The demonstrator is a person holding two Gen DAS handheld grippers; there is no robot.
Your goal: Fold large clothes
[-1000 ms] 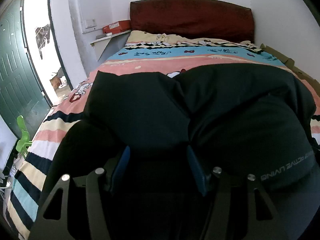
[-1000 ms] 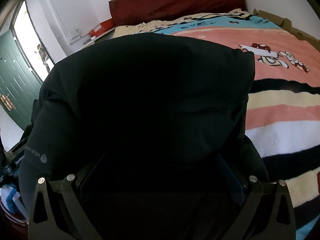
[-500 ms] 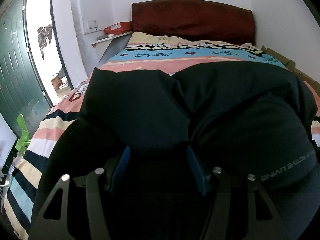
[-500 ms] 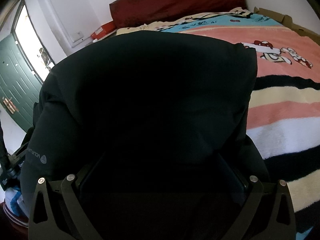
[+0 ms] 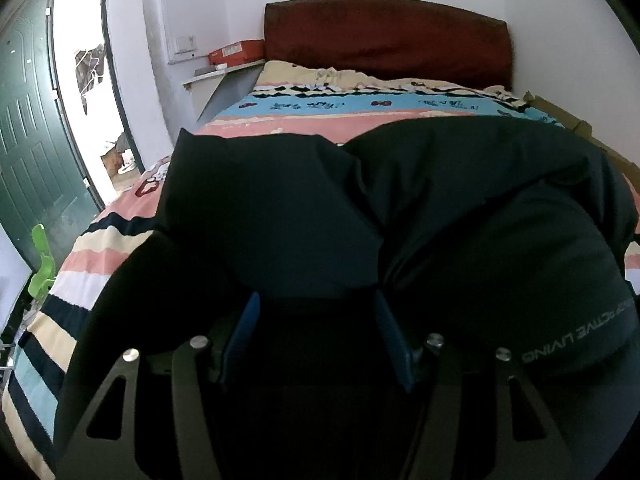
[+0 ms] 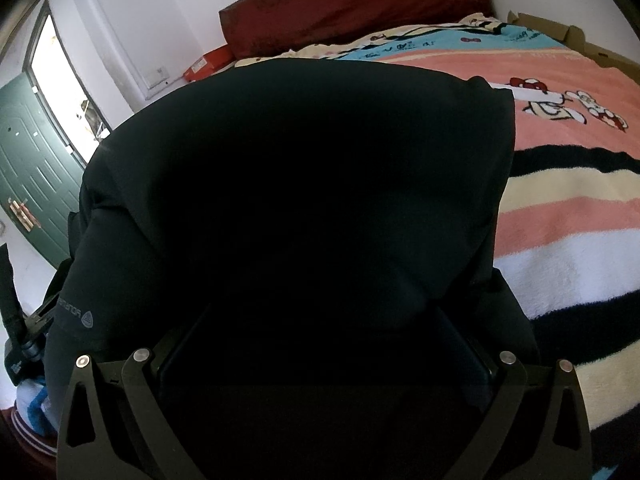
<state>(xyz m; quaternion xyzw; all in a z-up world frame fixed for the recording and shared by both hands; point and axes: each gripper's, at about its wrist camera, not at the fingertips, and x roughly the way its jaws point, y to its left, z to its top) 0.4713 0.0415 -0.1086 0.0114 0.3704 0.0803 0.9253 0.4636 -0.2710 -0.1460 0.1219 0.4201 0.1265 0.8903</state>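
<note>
A large black garment (image 5: 440, 208) with grey lettering lies bunched on the striped blanket (image 5: 360, 116) of a bed. It fills most of the right wrist view (image 6: 300, 168) too. My left gripper (image 5: 316, 308) has the cloth bunched between its blue fingers (image 5: 244, 328), which stand fairly wide apart; the fingertips are hidden under the fabric. My right gripper (image 6: 324, 320) is draped over by the garment; its fingers are spread wide and mostly hidden in the dark cloth.
A dark red headboard (image 5: 384, 36) stands at the far end. A shelf with a red box (image 5: 236, 50) is at the left. A green door (image 5: 28, 160) and open doorway are further left. Cardboard (image 6: 560, 36) lines the bed's right edge.
Both grippers have moved forward over the bed with the garment, which has slid toward the headboard and covers more blanket. The fingers' spacing looks unchanged.
</note>
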